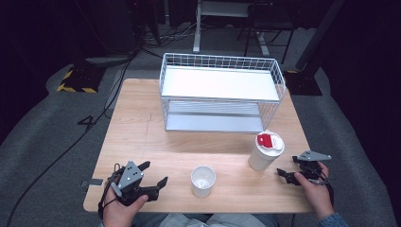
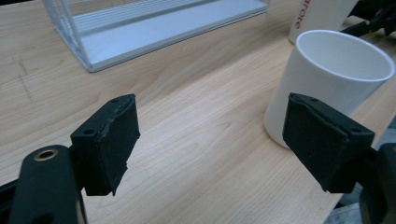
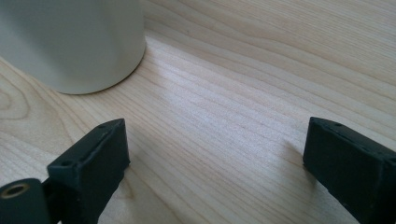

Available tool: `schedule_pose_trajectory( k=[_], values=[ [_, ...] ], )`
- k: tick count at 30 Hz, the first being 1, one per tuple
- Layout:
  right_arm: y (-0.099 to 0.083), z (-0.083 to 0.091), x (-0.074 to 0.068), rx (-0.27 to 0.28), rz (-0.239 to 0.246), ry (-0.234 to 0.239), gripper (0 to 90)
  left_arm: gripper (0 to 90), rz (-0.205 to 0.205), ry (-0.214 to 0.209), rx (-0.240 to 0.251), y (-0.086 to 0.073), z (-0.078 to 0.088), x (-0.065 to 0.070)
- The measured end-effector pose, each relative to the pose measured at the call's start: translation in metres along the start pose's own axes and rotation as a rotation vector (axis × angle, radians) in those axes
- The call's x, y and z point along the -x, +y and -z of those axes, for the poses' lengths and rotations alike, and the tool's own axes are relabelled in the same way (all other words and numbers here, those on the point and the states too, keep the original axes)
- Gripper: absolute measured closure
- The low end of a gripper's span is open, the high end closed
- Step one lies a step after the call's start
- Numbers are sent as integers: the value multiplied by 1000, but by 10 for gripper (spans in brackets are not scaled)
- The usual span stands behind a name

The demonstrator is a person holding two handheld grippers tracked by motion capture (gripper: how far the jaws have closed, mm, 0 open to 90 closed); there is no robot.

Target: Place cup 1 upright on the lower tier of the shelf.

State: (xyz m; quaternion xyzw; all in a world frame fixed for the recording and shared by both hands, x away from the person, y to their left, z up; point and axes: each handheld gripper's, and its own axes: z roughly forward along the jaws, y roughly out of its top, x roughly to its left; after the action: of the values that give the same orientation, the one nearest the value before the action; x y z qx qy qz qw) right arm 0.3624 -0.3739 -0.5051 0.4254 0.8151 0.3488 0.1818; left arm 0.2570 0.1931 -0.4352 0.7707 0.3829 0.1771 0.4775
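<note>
- The left claw (image 1: 152,181) is hovering at the table's (image 1: 142,123) near-left corner, jaws standing wide apart and gripping nothing.
- The open paper cup (image 1: 203,180) is standing upright on the table, just to the right of the left claw and slightly ahead of it; its long axis is running vertically.
- In the left gripper view, the cup (image 2: 327,79) is sitting beside the right-hand jaw, not between the jaws.
- The right claw (image 1: 289,171) is resting open and empty near the lidded cup (image 1: 265,150), just beside it.
- The left claw is lying nearer the open cup; a sideways approach is likely required.
- The wire basket (image 1: 222,92) is standing well apart at the back.
</note>
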Motion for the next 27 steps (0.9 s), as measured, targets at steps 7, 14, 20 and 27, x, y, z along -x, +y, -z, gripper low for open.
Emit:
schedule_pose_trajectory(
  k=[7,14,20,27],
  values=[
    [0,0,0,0,0,0,71,191,-32,-85,18,1,-8,18],
    [0,0,0,0,0,0,70,189,-36,-123,39,4,-12,30],
    [0,0,0,0,-1,-1,71,183,-45,-158,64,4,-20,40],
    [0,0,0,0,0,0,70,161,-37,-199,94,2,-30,47]
  ],
)
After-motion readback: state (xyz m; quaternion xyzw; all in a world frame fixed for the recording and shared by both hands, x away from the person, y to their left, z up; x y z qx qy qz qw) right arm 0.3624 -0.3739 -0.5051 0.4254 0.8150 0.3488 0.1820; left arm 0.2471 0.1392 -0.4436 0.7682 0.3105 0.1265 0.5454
